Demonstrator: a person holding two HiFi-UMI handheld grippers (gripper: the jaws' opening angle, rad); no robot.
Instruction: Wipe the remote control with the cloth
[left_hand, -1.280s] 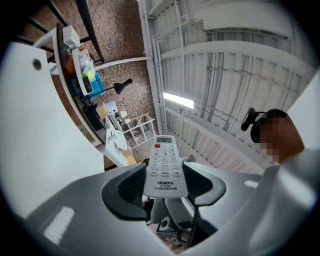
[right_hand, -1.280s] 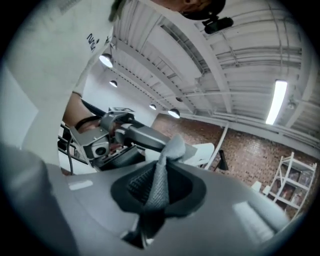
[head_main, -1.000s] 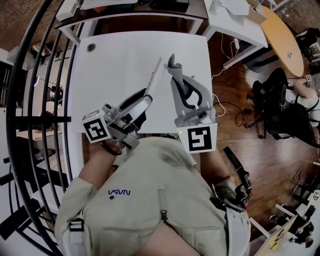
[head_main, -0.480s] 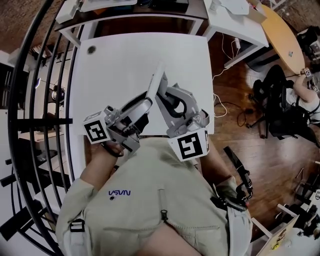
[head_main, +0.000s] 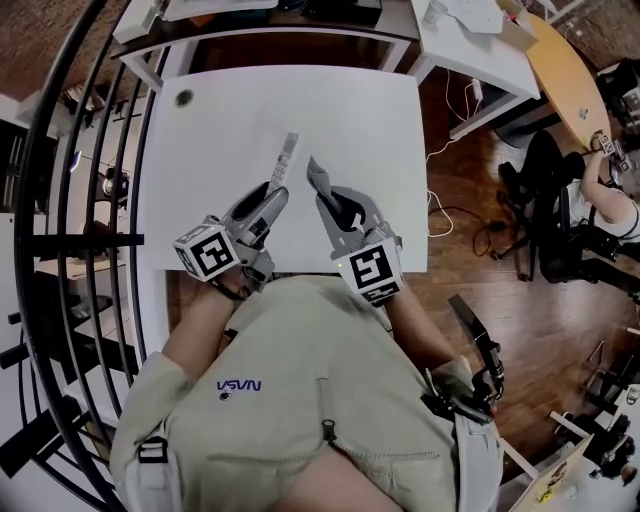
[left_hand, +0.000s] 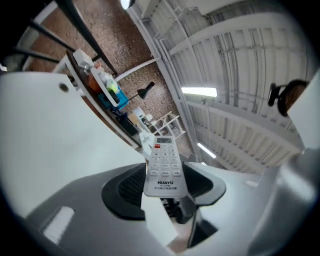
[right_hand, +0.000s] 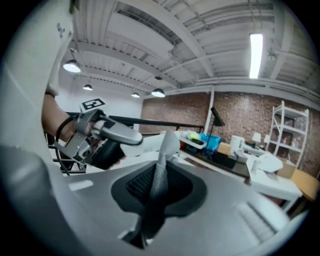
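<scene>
Since a second ago you have lowered both tools toward the desk (head_main: 230, 110) and drawn them closer to your body. The remote and cloth, which crossed near each other higher up, now stand side by side with a gap between them.

Your left hand-held gripper (head_main: 272, 192) is clamped on the bottom end of the remote (left_hand: 164, 165). The keypad faces back along the jaws and the upper part sticks out past them. That grip looks chosen to leave the buttons and most of the body free to be rubbed.

Your right hand-held gripper (head_main: 328, 200) is clenched on the grey cloth (right_hand: 162, 167). A narrow strip of it stands up out of the jaws, giving you a loose tip to wipe with.

Both tools point away from you over the near half of the desk, the left about level and the right tipped slightly down. They angle gently toward each other. The remote is in the left tool over the desk, just beside the cloth but not touching it, so the wiping looks yet to start.
</scene>
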